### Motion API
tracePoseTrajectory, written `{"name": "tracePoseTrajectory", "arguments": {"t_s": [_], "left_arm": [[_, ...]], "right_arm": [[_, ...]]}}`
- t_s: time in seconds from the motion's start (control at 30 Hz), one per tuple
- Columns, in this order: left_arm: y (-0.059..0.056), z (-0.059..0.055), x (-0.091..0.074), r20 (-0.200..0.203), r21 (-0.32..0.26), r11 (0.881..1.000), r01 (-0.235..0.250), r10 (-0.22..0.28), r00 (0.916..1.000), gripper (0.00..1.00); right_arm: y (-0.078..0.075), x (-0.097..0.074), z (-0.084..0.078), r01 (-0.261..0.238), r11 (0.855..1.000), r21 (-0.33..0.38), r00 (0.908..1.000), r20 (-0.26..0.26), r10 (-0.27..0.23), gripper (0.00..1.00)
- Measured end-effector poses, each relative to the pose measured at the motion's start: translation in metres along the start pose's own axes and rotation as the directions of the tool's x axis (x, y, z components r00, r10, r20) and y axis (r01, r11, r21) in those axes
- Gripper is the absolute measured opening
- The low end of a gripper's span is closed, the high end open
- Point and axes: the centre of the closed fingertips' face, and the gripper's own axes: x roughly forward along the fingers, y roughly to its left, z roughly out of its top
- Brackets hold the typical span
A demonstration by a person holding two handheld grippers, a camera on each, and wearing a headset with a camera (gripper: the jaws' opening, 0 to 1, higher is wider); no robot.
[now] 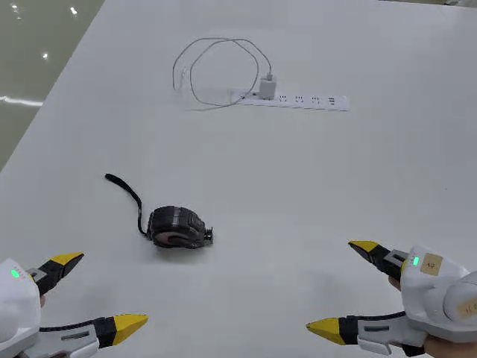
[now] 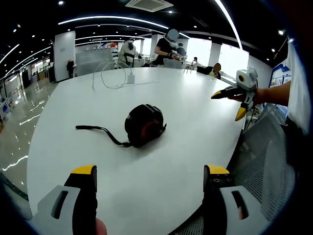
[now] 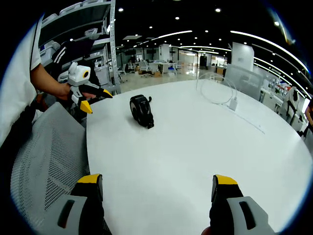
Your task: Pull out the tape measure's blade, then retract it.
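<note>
left gripper and right gripper both spread, empty. tape measure lies free, fully wound in. risk: unpinned case slides, or small hook tab slips from the jaws.

The white plastic left gripper and right gripper are showing black, yellow-tipped jaws and green lights; the person is wearing a white sleeve.

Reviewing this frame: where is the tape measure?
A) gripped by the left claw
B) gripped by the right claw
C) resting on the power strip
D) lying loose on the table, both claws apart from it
D: the tape measure lies on the table with its blade not pulled out, while the left claw and the right claw hover open, short of it.
</note>
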Motion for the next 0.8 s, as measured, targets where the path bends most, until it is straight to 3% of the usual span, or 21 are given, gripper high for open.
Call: {"name": "tracePoseTrajectory", "arguments": {"t_s": [0.6,0.8], "left_arm": [[0.001,-0.006,-0.007,0.006,-0.036,0.999,0.005,-0.005,1.0000,0.96],[-0.001,-0.009,-0.008,0.001,-0.019,1.000,0.014,-0.014,0.9999,0.99]], "right_arm": [[-0.002,-0.016,-0.018,0.024,0.999,0.035,0.9995,-0.023,-0.023,0.99],[-0.002,-0.022,-0.022,0.026,0.999,0.044,0.9991,-0.035,-0.024,0.99]]}}
